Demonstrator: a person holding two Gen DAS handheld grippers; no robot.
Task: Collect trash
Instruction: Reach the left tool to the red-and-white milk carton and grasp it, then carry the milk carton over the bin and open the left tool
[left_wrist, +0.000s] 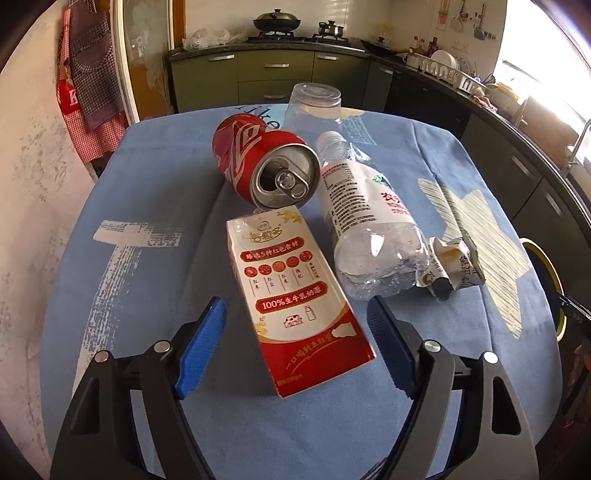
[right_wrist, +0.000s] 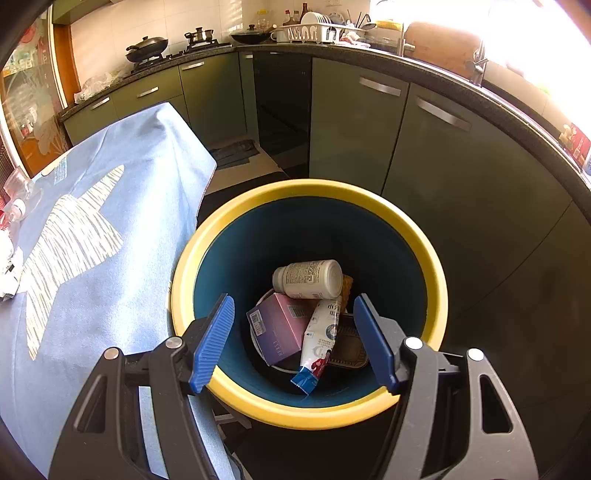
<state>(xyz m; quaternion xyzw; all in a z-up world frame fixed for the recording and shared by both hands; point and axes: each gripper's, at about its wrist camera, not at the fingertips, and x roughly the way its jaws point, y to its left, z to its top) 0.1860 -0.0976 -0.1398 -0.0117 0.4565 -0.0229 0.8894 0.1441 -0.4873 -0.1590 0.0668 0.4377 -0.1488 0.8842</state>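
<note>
Now left gripper (left_wrist: 295, 314) fingers apart, straddling carton (left_wrist: 295, 295) on worktop (left_wrist: 122, 295); can (left_wrist: 264, 162) touches carton's far end, may roll if nudged. Right gripper (right_wrist: 293, 315) fingers apart, empty, over bin (right_wrist: 417, 229).

Blue-clothed table (left_wrist: 147, 184), can (left_wrist: 258, 158), carton (left_wrist: 295, 295), bottle (left_wrist: 362, 214), cup (left_wrist: 314, 105), wrapper (left_wrist: 454, 269)

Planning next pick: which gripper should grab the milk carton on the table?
Left. The left gripper is open with the milk carton lying between its fingers. The right gripper hangs open and empty above the trash bin.
</note>
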